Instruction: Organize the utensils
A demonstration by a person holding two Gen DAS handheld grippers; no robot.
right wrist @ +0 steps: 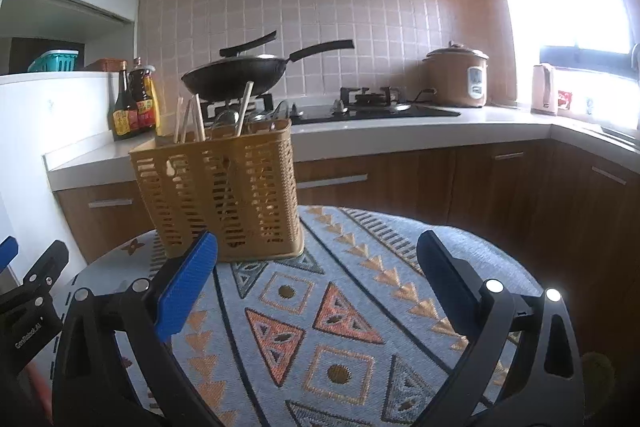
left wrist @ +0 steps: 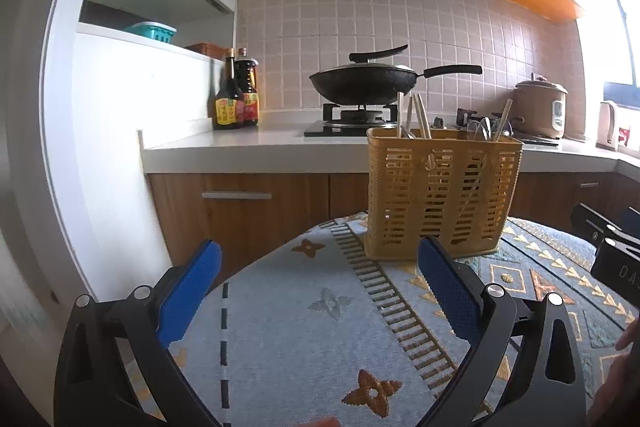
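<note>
Two tongs [left wrist: 320, 259] (agape), one basket [left wrist: 442, 193]

One basket [left wrist: 442, 195], perhaps five chopsticks [left wrist: 420, 117].

tan slotted basket [left wrist: 442, 195] upright on patterned cloth, holding chopsticks [left wrist: 420, 115] and, apparently, spoons [left wrist: 480, 127].

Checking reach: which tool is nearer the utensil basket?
Too close to call. The left tool sits before the utensil basket, whose base meets its right finger. The right tool sits likewise, basket at its left finger. Both open, empty.
</note>
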